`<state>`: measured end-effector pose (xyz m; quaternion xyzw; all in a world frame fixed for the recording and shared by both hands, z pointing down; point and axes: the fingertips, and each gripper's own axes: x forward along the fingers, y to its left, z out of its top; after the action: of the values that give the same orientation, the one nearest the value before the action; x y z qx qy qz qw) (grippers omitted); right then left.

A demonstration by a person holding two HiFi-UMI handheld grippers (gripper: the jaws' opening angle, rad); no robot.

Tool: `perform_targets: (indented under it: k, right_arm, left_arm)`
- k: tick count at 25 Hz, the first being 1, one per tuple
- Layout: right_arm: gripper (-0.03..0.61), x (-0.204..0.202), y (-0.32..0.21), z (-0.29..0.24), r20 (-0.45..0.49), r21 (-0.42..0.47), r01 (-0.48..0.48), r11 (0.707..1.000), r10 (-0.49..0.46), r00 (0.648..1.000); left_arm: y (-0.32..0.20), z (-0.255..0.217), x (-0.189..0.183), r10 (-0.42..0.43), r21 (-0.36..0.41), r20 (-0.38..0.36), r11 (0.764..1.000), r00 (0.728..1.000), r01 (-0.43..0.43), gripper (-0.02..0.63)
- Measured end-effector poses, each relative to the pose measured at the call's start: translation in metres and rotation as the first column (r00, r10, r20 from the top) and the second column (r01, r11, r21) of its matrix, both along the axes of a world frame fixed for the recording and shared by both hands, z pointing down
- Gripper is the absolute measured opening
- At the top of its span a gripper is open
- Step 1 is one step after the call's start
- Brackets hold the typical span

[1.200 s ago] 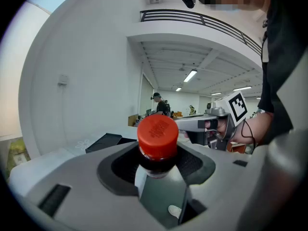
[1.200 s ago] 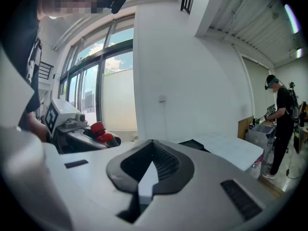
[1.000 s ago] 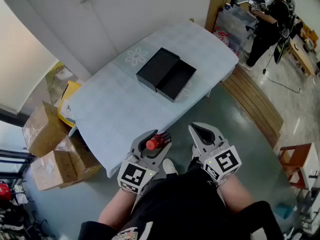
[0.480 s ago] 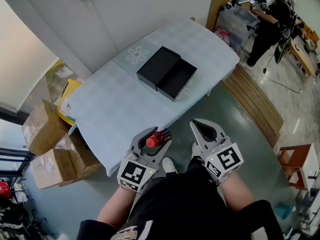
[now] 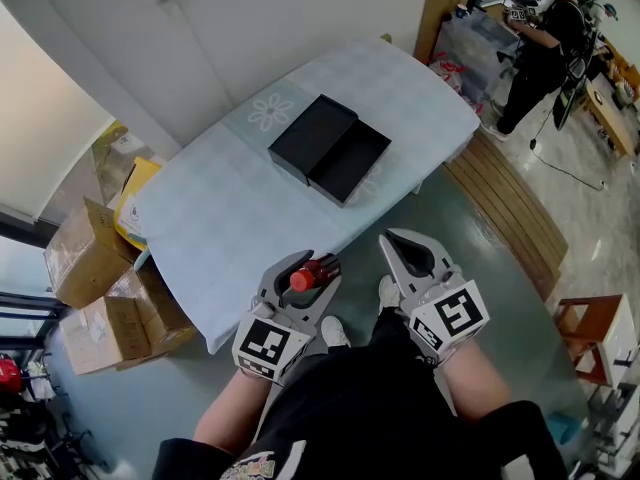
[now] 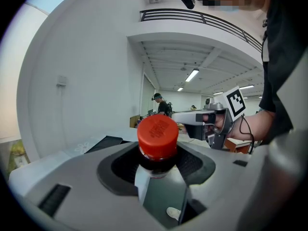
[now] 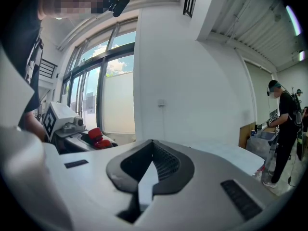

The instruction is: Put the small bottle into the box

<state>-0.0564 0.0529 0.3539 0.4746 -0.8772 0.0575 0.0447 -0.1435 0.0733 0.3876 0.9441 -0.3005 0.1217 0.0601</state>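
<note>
While my left gripper pinches the small bottle, right gripper pressed together and empty, I judge carry in hand; next, reach over the box.

Clamping the small bottle at the neck in the left tongs, pads pressing in from both sides just below the red cap. Holding the bottle upright. Showing the right tongs beyond the cap, gripped in a hand. Showing the black box lying on the pale bench at left, well apart from the bottle.
</note>
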Motion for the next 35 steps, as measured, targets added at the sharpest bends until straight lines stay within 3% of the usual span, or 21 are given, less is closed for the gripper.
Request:
perform_targets:
  k: [17, 35]
  right_arm:
    - [0.009, 0.066, -0.065, 0.001, 0.013, -0.013, 0.138, 0.99, -0.138, 0.99]
    - [0.009, 0.127, -0.124, 0.013, 0.045, -0.024, 0.303, 0.953, -0.301, 0.952]
  left_arm:
    - [-0.057, 0.001, 0.069, -0.15, 0.012, 0.02, 0.989, 0.989, 0.15, 0.222]
    - [-0.102, 0.013, 0.134, -0.33, 0.003, 0.049, 0.944, 0.943, 0.33, 0.222]
